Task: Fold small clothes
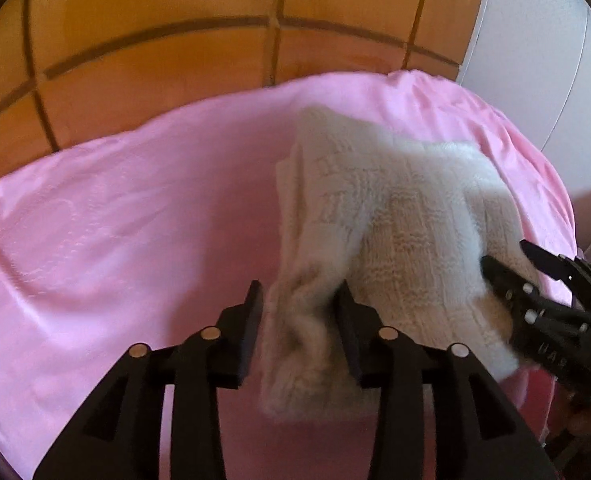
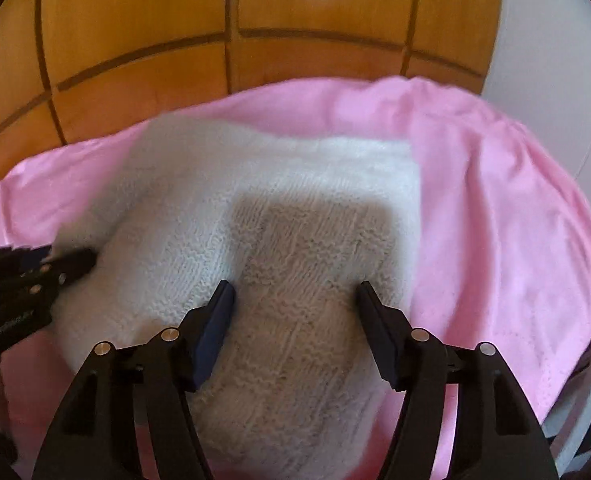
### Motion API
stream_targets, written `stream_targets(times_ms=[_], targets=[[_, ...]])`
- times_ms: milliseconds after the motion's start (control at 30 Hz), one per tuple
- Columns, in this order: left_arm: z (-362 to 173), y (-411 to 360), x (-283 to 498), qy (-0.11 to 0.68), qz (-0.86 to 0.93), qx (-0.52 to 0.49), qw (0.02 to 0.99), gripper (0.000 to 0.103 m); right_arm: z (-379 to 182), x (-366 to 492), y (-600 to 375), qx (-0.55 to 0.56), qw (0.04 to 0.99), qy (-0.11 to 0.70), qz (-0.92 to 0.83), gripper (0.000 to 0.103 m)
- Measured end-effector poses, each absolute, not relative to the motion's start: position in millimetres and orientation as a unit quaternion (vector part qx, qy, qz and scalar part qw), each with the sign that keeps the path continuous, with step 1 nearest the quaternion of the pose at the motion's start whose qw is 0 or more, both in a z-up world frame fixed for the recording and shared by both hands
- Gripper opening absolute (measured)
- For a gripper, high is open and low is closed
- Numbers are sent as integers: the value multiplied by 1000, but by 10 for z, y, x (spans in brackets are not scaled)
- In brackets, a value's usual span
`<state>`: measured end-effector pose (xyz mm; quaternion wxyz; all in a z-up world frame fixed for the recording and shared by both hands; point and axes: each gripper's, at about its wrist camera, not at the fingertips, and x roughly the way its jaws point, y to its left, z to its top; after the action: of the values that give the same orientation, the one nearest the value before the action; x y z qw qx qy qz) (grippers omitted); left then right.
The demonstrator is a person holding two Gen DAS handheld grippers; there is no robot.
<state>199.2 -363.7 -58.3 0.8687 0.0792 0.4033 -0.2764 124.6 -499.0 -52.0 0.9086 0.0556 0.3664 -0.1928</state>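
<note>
Nearest the left wrist camera, the left gripper (image 1: 299, 312) has a narrow flap of the cream knitted garment (image 1: 407, 216) lying between its fingers; the jaws stand part-way apart, and whether the pads actually press on the wool cannot be told, since a sliver of gap shows on the left side. In the right wrist view, the right gripper (image 2: 295, 308) is spread wide over the near edge of the garment (image 2: 295, 220), its fingers resting on or just above the knit without pinching it.

The garment lies bunched and partly doubled over on a pink cloth (image 1: 115, 208) that covers the work surface. Beyond the cloth rises a wooden panelled wall (image 1: 175, 32), with a white surface (image 1: 535, 60) at the far right.

The knit looks thick, soft and light, with no stiffness of its own: it will likely sag and stretch wherever it is lifted, and loose stitches could snag on a finger edge. A firm hold probably belongs at a hemmed edge or corner, one gripper on each, so the layer carries over evenly and the pink cloth beneath is not dragged along.
</note>
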Motion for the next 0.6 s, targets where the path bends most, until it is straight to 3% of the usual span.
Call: stream_targets(times_ms=[233,267,333,400,600], targets=[[-191,-3254,1618,349,-247,69,902,56,-273,914,-4823,82,914,330,-220,80],[-159,-3196,1580,346,-241,65,905,64,-252,881,-4855,87,914,329,-222,80],[-95,-3064,1480,334,-229,54,913,67,-228,782,-4726,87,909,324,-246,88],[-46,-2936,1388,326,-213,47,920,76,-203,699,-4617,86,908,314,-265,90],[20,-2693,1243,321,-190,28,927,83,-172,545,-4355,88,909,300,-275,95]])
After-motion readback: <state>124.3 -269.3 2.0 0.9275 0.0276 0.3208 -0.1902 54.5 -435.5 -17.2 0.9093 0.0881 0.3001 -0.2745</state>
